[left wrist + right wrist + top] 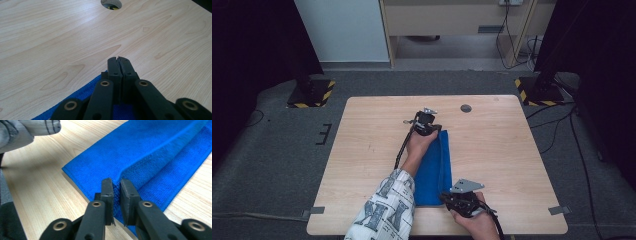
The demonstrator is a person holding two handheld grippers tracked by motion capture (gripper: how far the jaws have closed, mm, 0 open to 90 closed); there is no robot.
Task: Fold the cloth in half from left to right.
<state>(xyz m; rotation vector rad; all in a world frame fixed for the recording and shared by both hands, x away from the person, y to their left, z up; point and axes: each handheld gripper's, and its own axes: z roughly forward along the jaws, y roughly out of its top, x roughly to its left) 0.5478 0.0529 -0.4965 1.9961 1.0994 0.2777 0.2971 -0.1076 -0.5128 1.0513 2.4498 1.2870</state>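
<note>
- right gripper (446, 198) nearest the camera, at the near table edge; jaws nearly together, pinching a raised ridge of cloth at the near end of the blue towel (140, 157)
- wooden table (492, 150): pale laminate with a printed grain, rounded corners, smooth and flat, round cable hole (466, 108) near the far edge
- blue towel: terry or microfibre, soft nap, stitched hem, already folded into a long narrow strip running near-to-far down the middle of the table; layers overlap, one long fold edge shows
- left gripper (119, 59) at the far end of the strip, jaws pressed together; blue cloth sits under them, looks clamped on the far corner, though the pinch itself is hidden
- progress, my read: lengthwise fold done, both ends gripped; left to do is bringing one end over the other for a shorter fold, then flattening
- patterned sleeve (384, 210) on the left forearm, lying over part of the towel
</note>
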